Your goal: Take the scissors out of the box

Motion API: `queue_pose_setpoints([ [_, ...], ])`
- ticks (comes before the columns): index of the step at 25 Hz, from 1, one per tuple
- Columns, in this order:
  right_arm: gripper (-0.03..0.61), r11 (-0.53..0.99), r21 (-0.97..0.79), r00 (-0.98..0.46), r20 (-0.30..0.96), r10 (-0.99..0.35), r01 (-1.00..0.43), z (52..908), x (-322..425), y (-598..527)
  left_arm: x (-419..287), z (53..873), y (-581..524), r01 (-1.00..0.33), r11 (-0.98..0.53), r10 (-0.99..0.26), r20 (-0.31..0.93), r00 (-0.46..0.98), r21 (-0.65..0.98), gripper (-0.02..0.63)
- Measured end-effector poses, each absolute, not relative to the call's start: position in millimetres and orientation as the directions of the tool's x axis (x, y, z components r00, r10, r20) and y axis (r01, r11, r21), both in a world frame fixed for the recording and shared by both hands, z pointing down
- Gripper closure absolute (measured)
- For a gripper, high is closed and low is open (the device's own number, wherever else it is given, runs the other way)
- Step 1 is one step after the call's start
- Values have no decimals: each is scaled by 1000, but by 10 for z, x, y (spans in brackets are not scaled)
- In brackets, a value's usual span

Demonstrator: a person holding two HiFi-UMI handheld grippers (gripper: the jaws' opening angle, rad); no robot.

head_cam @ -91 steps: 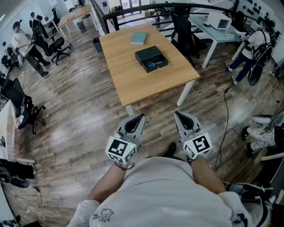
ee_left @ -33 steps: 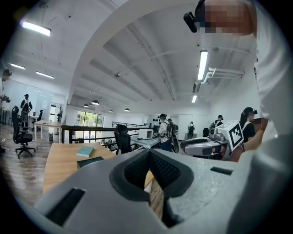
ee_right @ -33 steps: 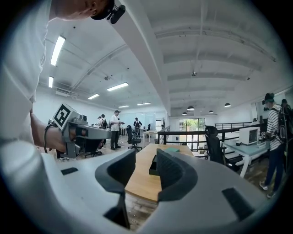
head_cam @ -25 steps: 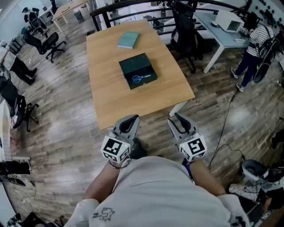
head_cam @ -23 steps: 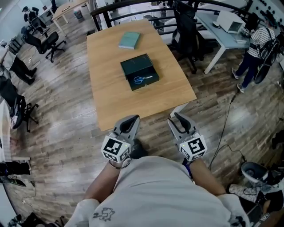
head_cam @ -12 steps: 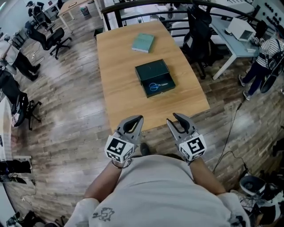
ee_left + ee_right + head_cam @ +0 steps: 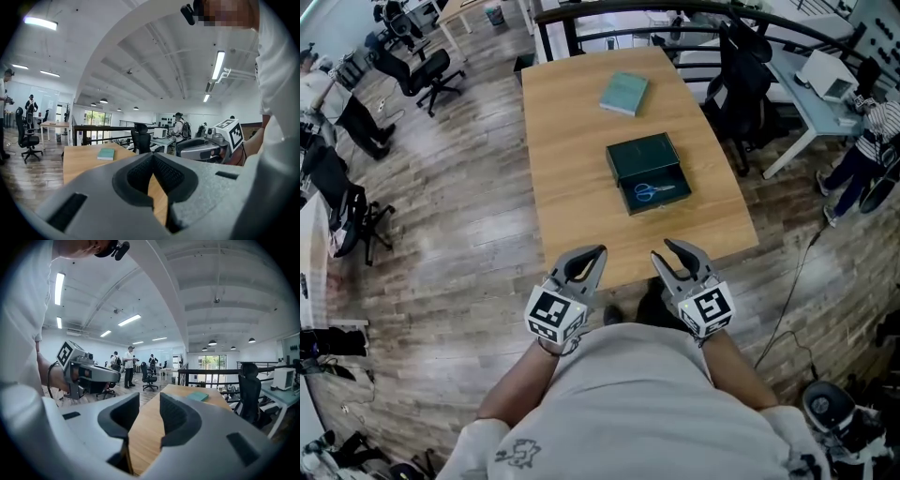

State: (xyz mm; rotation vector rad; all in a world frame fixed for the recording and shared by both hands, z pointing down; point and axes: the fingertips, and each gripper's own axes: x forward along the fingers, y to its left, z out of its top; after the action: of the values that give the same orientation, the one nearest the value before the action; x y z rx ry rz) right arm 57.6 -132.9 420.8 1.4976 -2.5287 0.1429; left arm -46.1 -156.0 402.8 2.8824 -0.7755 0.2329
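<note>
A dark green box (image 7: 630,157) lies with its lid off on the wooden table (image 7: 572,187), and blue-handled scissors (image 7: 654,190) rest inside its near half. My two grippers hover at the table's near edge, well short of the box. The left gripper (image 7: 592,253) has its tips together and holds nothing; in the left gripper view (image 7: 153,157) its pads meet at the top. The right gripper (image 7: 664,251) stands open and empty, and the right gripper view (image 7: 149,401) shows a plain gap between its pads. Neither gripper view shows the box.
A teal book (image 7: 624,94) lies on the table beyond the box. A black office chair (image 7: 741,75) stands at the table's right side, a white desk (image 7: 811,84) beyond it. A black railing (image 7: 609,11) runs behind the table. More chairs (image 7: 417,70) stand at the far left.
The view has closed in on the table: its near edge now lies right under the gripper tips, and the box is nearer. Both grippers keep the same pose.
</note>
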Motion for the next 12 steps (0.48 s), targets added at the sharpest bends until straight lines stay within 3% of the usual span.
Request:
queue_pose_setpoints([
  [12, 439, 578, 10, -553, 275, -786, -816, 4370, 735, -1965, -352, 4142, -2027, -574, -808, -543, 212, 813, 131, 609],
])
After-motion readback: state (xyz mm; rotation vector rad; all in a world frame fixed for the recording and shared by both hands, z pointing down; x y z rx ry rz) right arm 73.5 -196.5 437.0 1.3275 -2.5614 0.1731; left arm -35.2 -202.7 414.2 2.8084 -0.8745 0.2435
